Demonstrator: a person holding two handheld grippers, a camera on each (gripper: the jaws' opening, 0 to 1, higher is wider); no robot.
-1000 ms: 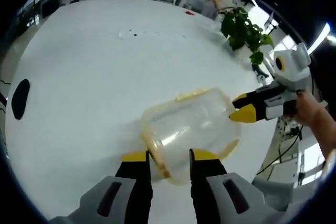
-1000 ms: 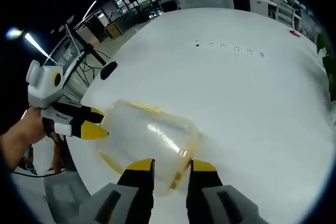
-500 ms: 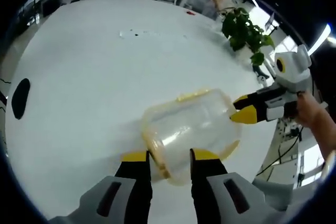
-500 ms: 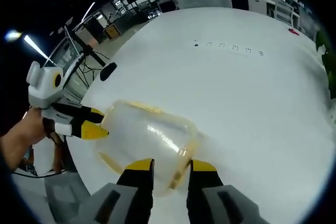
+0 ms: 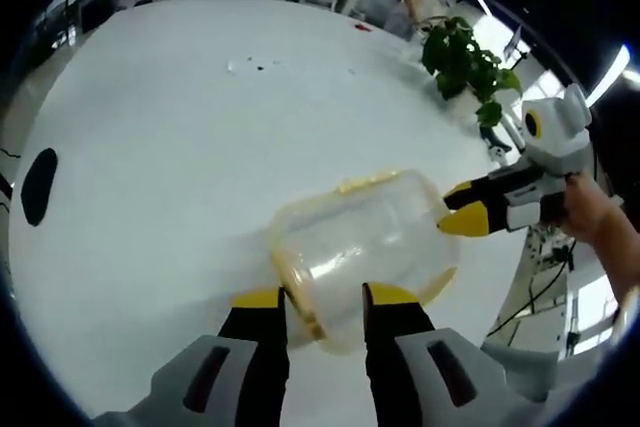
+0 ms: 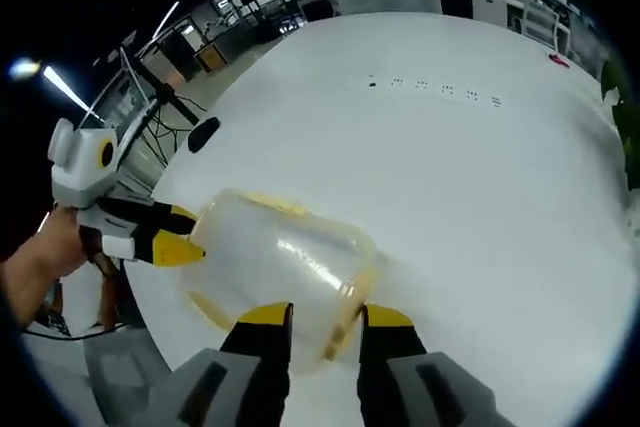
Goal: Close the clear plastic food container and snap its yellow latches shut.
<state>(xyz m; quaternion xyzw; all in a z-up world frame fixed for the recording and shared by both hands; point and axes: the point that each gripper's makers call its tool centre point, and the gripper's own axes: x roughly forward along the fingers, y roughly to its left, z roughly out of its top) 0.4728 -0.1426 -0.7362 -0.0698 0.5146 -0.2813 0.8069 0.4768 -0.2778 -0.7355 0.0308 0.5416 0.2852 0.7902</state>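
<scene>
The clear plastic container [image 5: 360, 242] with yellow trim lies on the white table [image 5: 180, 147], lid on. My left gripper [image 5: 323, 298] rises from below with its yellow-tipped jaws closed on the container's near end, a yellow latch [image 5: 301, 309] between them. The right gripper [image 5: 462, 209] comes in from the right and pinches the far end. In the right gripper view the same container [image 6: 285, 257] sits between my right gripper [image 6: 324, 316] below, with a yellow latch [image 6: 341, 327] between its jaws, and the left gripper [image 6: 172, 235] at the left.
A black oval object [image 5: 38, 187] lies near the table's left edge, seen again as a black oval object [image 6: 202, 133]. A potted plant [image 5: 462, 62] stands past the far right edge. A person's hand [image 5: 600, 219] holds the other gripper. Desks and chairs stand beyond.
</scene>
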